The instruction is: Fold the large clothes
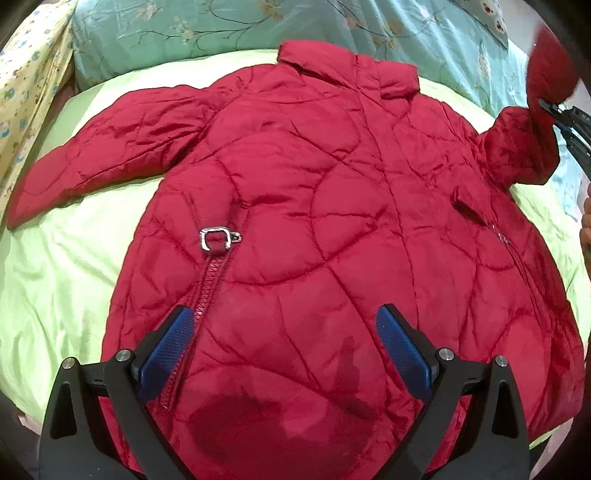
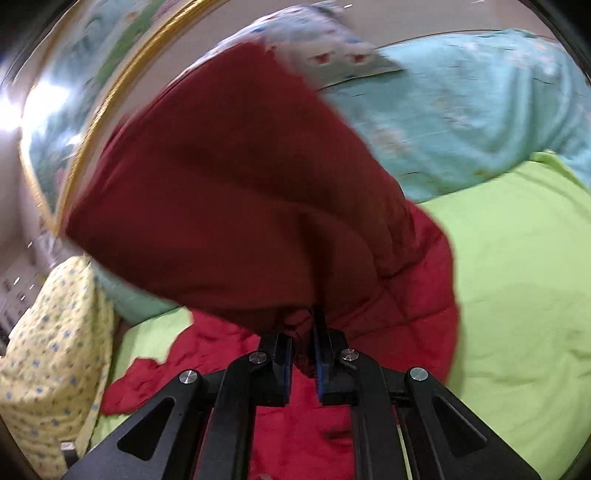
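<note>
A red quilted jacket (image 1: 314,206) lies spread front-up on a lime-green bedsheet (image 1: 55,280), collar toward twelve o'clock in the left wrist view and hem toward six. The left gripper (image 1: 284,347) hangs over the hem end with its blue-padded fingers (image 1: 168,354) set wide apart, holding nothing; the jacket's lower front fills the gap between them and runs on toward twelve o'clock. A pocket zipper with a silver pull (image 1: 218,240) sits at about eleven o'clock from that gripper, its lower end passing beside the left pad. One sleeve (image 1: 85,162) stretches flat toward nine o'clock. At two o'clock, the other sleeve (image 1: 524,147) is lifted off the sheet, its cuff pinched by the right gripper (image 1: 550,107). In the right wrist view, the right gripper (image 2: 303,354) has its jaws closed tight on red fabric, and the raised sleeve (image 2: 240,206) billows blurred from eleven to twelve o'clock above them. A teal floral quilt (image 1: 207,26) lies beyond the collar, and a yellow patterned pillow (image 2: 51,362) sits at eight o'clock.
</note>
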Action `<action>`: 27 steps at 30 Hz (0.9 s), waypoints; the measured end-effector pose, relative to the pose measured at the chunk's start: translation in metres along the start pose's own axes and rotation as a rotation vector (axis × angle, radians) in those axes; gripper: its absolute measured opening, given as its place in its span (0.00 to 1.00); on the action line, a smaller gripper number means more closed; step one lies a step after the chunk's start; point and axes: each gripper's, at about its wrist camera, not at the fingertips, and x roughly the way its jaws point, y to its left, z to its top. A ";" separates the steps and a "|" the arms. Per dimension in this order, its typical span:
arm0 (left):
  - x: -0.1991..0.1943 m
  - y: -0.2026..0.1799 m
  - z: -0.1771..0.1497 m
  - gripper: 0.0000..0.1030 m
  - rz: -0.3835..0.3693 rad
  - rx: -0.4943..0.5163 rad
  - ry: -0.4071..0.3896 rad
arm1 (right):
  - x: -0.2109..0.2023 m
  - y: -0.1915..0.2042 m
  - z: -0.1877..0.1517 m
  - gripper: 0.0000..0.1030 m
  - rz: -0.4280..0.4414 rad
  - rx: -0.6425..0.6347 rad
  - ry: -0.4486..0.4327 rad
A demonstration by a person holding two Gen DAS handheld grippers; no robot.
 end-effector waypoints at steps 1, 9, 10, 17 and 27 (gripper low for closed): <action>0.000 0.002 0.001 0.97 -0.003 -0.003 -0.001 | 0.007 0.015 -0.002 0.08 0.027 -0.019 0.019; 0.005 0.035 0.020 0.97 -0.132 -0.120 -0.027 | 0.068 0.087 -0.036 0.08 0.141 -0.112 0.186; 0.006 0.039 0.022 0.97 -0.151 -0.136 -0.026 | 0.080 0.097 -0.044 0.08 0.145 -0.132 0.214; 0.008 0.068 0.048 0.97 -0.299 -0.239 -0.043 | 0.154 0.150 -0.093 0.08 0.114 -0.245 0.378; 0.047 0.084 0.124 0.97 -0.483 -0.356 0.001 | 0.180 0.177 -0.141 0.08 0.083 -0.359 0.434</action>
